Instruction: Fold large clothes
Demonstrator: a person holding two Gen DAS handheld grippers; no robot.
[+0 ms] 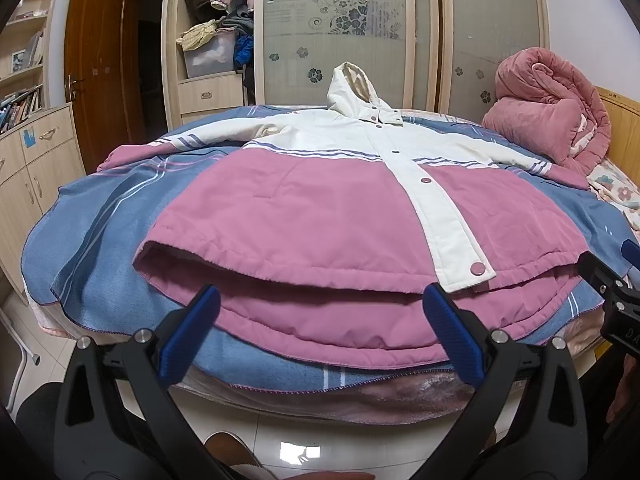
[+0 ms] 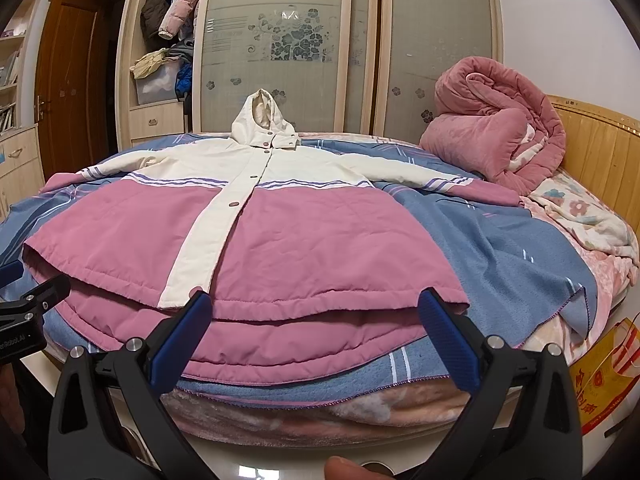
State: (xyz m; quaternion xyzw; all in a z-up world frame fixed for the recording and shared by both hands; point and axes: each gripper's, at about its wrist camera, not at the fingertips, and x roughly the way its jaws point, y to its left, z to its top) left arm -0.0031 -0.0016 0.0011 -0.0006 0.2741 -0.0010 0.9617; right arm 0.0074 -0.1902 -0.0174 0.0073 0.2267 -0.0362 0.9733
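A pink and white hooded jacket (image 1: 304, 208) lies flat, front up and snapped shut, on a blue blanket (image 1: 100, 220) over the bed; its hood points to the far wardrobe and both sleeves are spread sideways. My left gripper (image 1: 320, 304) hovers open just short of the jacket's near hem, left of the white placket. My right gripper (image 2: 312, 312) is open too, in front of the hem's right half on the jacket (image 2: 280, 240). Nothing sits between either pair of blue pads. The right gripper's black body (image 1: 612, 292) shows at the right edge of the left wrist view.
A rolled pink quilt (image 2: 492, 136) sits at the bed's far right by the wooden headboard (image 2: 592, 140). A wardrobe with frosted sliding doors (image 2: 288, 40) stands behind the bed. Cabinets and bookshelves (image 1: 32, 148) line the left wall. White tiled floor (image 1: 280, 440) lies below the grippers.
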